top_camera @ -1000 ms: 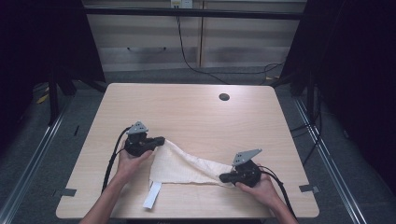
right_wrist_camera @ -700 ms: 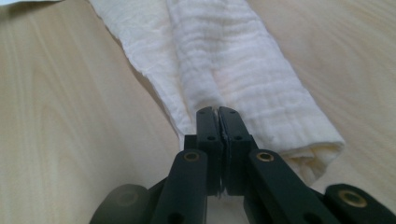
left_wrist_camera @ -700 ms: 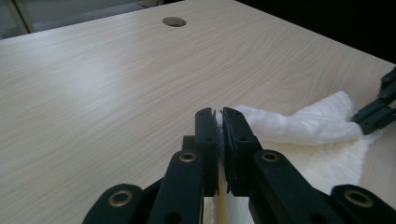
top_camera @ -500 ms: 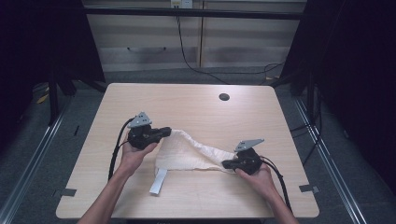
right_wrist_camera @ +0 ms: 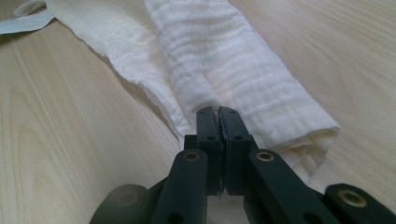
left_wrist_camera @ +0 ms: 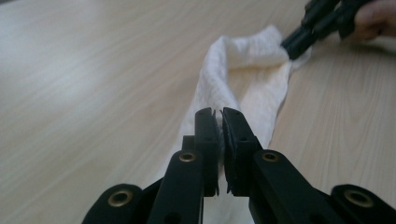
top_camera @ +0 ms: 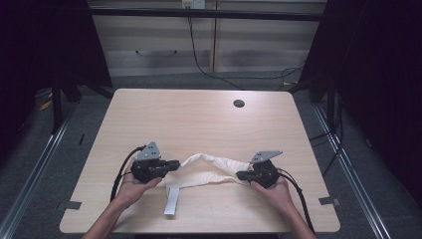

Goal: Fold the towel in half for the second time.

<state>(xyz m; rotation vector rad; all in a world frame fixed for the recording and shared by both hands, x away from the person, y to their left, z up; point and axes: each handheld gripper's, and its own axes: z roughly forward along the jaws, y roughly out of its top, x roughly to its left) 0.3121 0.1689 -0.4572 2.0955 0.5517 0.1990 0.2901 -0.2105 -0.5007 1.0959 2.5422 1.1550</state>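
White muslin cloth (top_camera: 209, 172) lies near the table's (top_camera: 199, 119) front edge, pinched at either end by the clamped left gripper (top_camera: 175, 164) and right gripper (top_camera: 240, 175), far edge folded partway over; fold looks mid-way, flattening left.

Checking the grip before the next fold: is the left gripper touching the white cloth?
Touching. In the left gripper view the left gripper has its jaws shut on an edge of the white cloth, pinching the fabric.
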